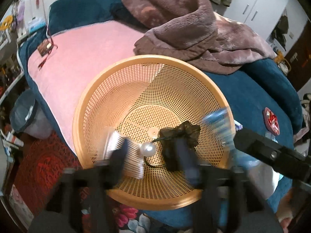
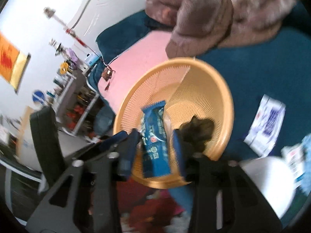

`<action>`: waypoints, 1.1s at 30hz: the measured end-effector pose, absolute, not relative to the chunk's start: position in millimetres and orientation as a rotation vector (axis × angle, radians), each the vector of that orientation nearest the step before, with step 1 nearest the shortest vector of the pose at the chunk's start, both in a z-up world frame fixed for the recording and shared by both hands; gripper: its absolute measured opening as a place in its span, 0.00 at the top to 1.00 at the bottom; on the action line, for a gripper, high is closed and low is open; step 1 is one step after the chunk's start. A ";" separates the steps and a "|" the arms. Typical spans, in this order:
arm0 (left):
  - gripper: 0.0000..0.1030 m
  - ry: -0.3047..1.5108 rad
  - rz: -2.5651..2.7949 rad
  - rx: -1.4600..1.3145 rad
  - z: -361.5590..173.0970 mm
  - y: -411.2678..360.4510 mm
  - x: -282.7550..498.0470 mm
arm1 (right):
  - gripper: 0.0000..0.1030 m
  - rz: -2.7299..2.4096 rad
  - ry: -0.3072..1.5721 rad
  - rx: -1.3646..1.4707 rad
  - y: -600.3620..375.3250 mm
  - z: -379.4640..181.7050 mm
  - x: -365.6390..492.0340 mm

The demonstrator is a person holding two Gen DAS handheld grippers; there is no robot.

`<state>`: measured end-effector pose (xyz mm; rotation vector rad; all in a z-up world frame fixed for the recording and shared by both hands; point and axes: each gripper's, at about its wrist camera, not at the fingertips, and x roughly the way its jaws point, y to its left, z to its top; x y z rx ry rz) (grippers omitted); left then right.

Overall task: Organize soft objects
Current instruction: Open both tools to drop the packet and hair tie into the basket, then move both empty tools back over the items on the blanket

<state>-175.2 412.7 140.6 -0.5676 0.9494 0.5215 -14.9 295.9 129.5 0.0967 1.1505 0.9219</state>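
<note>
Jaws of both grippers parted over the orange mesh basket [image 1: 108, 89], left gripper [image 1: 149, 153] above a dark scrunchie [image 1: 180, 134] with pearl, right gripper [image 2: 155, 145] around a loose blue snack packet [image 2: 154, 136], basket on the bed [image 1: 262, 89].

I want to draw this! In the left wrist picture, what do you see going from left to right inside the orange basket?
White comb → pearl bead → dark scrunchie → blue snack packet at the basket's right side.
</note>
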 end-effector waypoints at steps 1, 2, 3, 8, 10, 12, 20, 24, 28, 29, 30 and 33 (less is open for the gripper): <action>0.17 0.943 0.527 -0.574 141.3 413.3 -177.2 | 0.34 0.906 1.169 0.122 293.4 126.6 -13.2; 0.13 0.930 0.530 -0.577 143.0 413.3 -179.8 | 0.28 0.897 1.168 0.134 290.2 126.6 -13.4; 0.11 0.924 0.531 -0.574 144.4 412.8 -181.1 | 0.27 0.895 1.161 0.136 287.4 127.1 -14.7; 0.04 0.933 0.556 -0.553 146.0 410.4 -180.6 | 0.22 0.875 1.127 0.055 279.0 131.0 -19.5; 0.03 0.935 0.566 -0.549 147.0 408.6 -180.2 | 0.18 0.869 1.124 0.036 277.8 132.2 -20.4; 0.03 0.937 0.577 -0.544 147.9 407.5 -180.9 | 0.11 0.858 1.108 0.014 276.7 134.8 -22.1; 0.02 0.937 0.599 -0.500 156.2 396.7 -184.1 | 0.04 0.850 1.056 -0.030 270.1 144.9 -26.6; 0.02 0.928 0.592 -0.469 161.7 385.0 -184.0 | 0.04 0.829 1.020 -0.063 262.4 149.8 -33.0; 0.02 0.929 0.581 -0.441 166.5 369.2 -181.1 | 0.03 0.813 1.006 -0.065 248.7 152.1 -38.5; 0.02 0.930 0.581 -0.431 167.4 364.8 -180.3 | 0.03 0.810 1.003 -0.065 246.5 152.6 -39.9; 0.02 0.931 0.580 -0.422 168.4 360.4 -179.8 | 0.03 0.803 0.997 -0.066 242.2 152.9 -41.6; 0.02 0.931 0.560 -0.411 170.5 347.9 -178.2 | 0.03 0.786 0.984 -0.060 229.1 153.8 -44.6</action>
